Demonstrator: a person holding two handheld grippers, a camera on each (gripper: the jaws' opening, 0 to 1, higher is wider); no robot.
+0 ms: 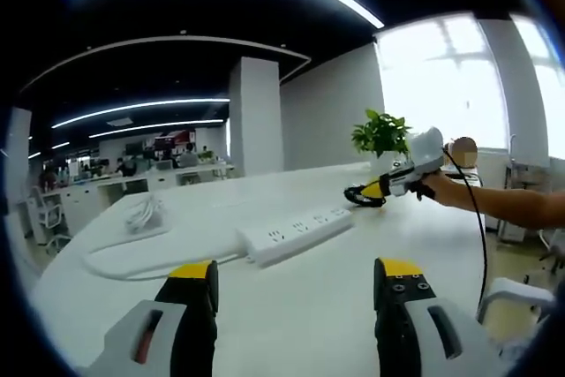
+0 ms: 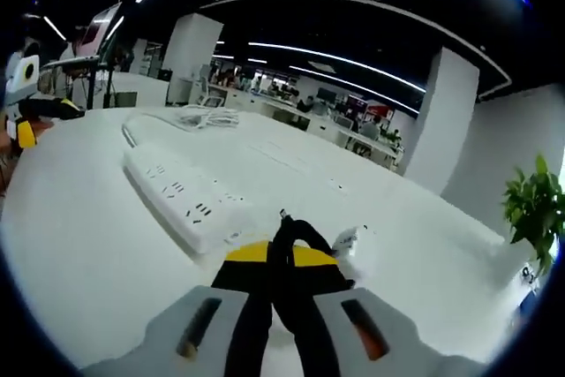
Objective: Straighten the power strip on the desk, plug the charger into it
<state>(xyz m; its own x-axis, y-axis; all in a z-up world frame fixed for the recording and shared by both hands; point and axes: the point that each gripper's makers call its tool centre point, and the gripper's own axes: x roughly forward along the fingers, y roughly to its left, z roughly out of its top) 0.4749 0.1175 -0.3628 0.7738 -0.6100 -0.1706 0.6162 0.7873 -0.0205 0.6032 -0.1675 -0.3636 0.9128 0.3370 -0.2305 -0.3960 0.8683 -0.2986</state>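
A white power strip [image 1: 296,231] lies at a slant on the white desk [image 1: 291,315], just beyond my left gripper [image 1: 296,273], which is open and holds nothing. The strip's white cord [image 1: 132,262] loops off to the left. My right gripper [image 1: 384,189] comes in from the right, held by a hand, past the strip's far end. In the right gripper view that gripper [image 2: 278,258] is shut on the charger's black cable [image 2: 298,229], with the small white charger [image 2: 348,240] lying on the desk just beyond it. The power strip [image 2: 181,196] lies to its left.
A coiled bundle of white cord [image 1: 146,214] rests at the desk's far left. A potted plant [image 1: 381,134] stands at the far edge near the window. Rows of office desks with people sit in the background. The left gripper [image 2: 22,103] shows at the left edge.
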